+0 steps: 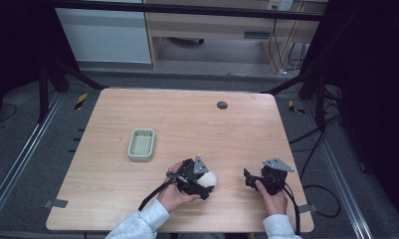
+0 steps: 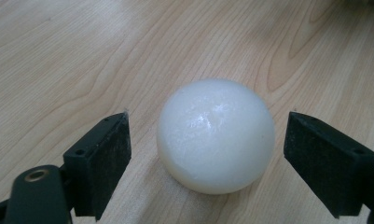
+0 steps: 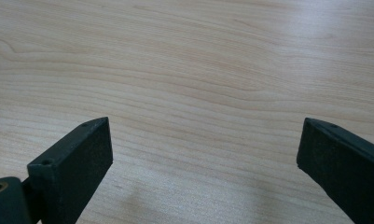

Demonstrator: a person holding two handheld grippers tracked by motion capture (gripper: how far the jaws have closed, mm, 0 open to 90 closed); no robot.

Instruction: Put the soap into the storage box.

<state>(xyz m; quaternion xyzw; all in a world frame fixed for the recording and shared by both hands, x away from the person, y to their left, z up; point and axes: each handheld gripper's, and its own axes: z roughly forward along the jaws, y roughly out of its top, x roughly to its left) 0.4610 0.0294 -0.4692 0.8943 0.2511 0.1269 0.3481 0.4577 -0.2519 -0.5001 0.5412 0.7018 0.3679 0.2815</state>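
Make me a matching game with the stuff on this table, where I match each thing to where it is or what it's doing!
Things:
1. white ball
2. green basket
3. right claw
4. small dark disc

Places or states:
A. near the table's far edge
B. open above bare wood
C. between the open left claw's jaws
D. left of the hands, nothing visible inside

Pairs: 1-C, 2-D, 3-B, 4-A

A: We log the high view: overhead, facing forward and down over the whole table (image 1: 187, 119).

B: We log both gripper views: low, close, looking past fingertips (image 2: 105, 154) across that tabletop.
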